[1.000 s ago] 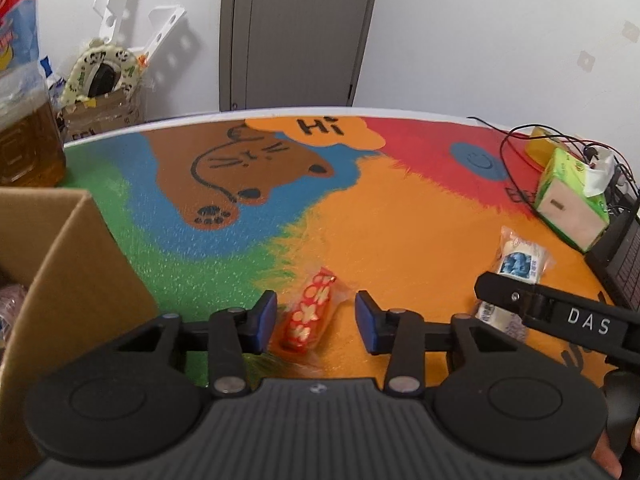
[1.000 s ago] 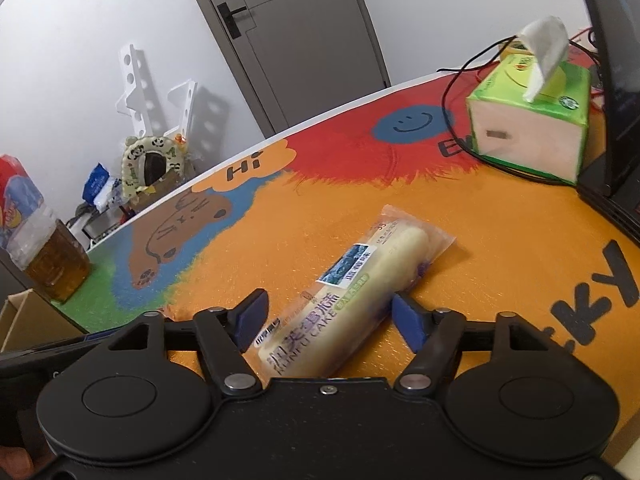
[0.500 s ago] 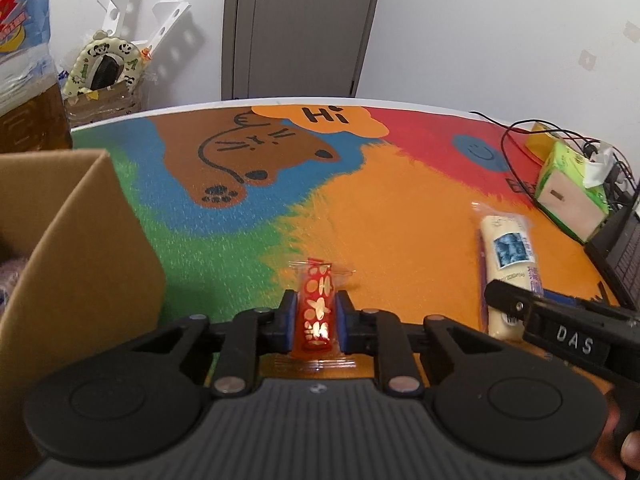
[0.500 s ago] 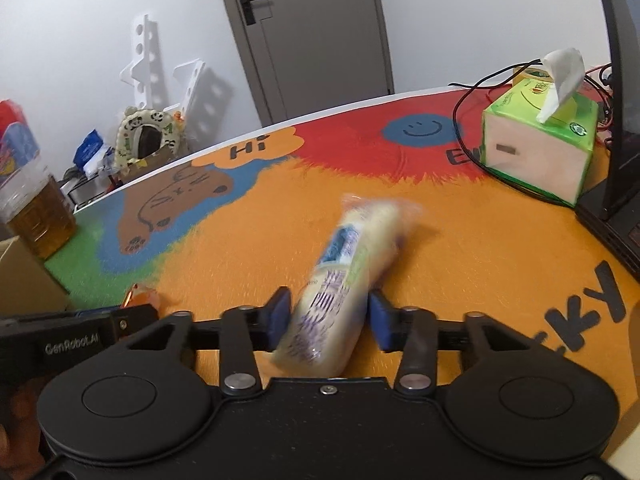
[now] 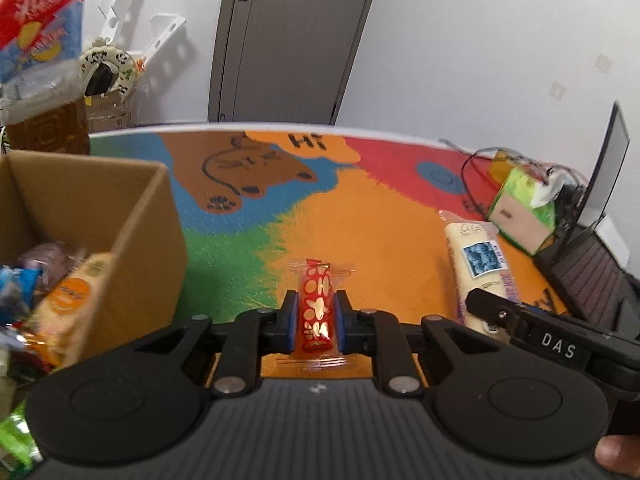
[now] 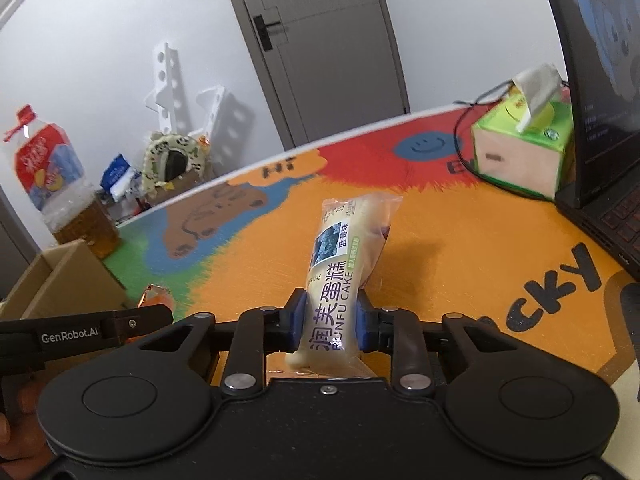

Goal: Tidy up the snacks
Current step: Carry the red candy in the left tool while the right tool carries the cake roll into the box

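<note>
My left gripper (image 5: 314, 320) is shut on a small red candy bar (image 5: 316, 304) with gold flowers, held above the colourful mat (image 5: 360, 216). To its left stands an open cardboard box (image 5: 132, 216) with several wrapped snacks inside. My right gripper (image 6: 331, 320) is shut on a long cream cake roll (image 6: 340, 264) in a clear wrapper, which sticks out forward over the mat (image 6: 460, 248). The cake roll (image 5: 478, 256) and the right gripper's side also show at the right of the left wrist view. The box corner (image 6: 60, 280) shows at the left of the right wrist view.
A green tissue box (image 6: 520, 152) with black cables and an open laptop (image 6: 600, 100) stand at the right. A bottle of amber liquid (image 6: 80, 216) stands behind the cardboard box. A grey door (image 5: 288, 40) and a white rack are beyond the table.
Both grippers went from open around their snacks to shut on them. Each snack now hangs lifted off the mat, and the cardboard box has come closer on the left.
</note>
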{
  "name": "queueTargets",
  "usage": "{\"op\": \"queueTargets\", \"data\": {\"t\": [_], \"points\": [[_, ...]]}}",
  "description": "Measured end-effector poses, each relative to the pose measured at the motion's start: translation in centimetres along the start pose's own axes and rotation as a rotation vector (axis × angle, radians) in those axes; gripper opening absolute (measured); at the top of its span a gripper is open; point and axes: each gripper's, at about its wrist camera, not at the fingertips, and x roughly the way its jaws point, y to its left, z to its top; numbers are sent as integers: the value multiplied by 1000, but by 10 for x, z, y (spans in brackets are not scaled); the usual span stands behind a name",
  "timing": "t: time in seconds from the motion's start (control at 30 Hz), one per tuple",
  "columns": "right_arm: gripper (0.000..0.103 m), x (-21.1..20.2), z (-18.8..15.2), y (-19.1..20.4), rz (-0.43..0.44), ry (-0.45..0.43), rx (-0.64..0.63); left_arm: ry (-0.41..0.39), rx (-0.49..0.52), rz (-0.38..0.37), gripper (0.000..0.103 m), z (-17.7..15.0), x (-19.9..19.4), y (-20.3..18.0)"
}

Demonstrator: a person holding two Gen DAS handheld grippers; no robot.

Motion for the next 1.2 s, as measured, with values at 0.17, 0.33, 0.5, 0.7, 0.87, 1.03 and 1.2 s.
{"op": "queueTargets", "data": {"t": [0.17,0.33,0.5,0.7,0.87,1.03,1.2], "points": [[26,-15,8,20,48,-37,-24,-65,-19,-11,17,8,-30,8],[26,-27,13,44,104,-71,-57,-118,-41,-5,17,13,-57,19],[26,-36,15,63,149,-94,-72,-157,-63,16,17,13,-82,33],[26,-43,15,86,193,-107,-94,-189,-92,48,17,9,-106,52],[26,-45,15,102,222,-109,-112,-200,-114,73,17,5,-118,68],[26,-46,12,118,249,-102,-131,-205,-138,97,17,2,-128,85],[26,-45,10,134,274,-91,-151,-191,-158,103,17,-1,-132,98]]}}
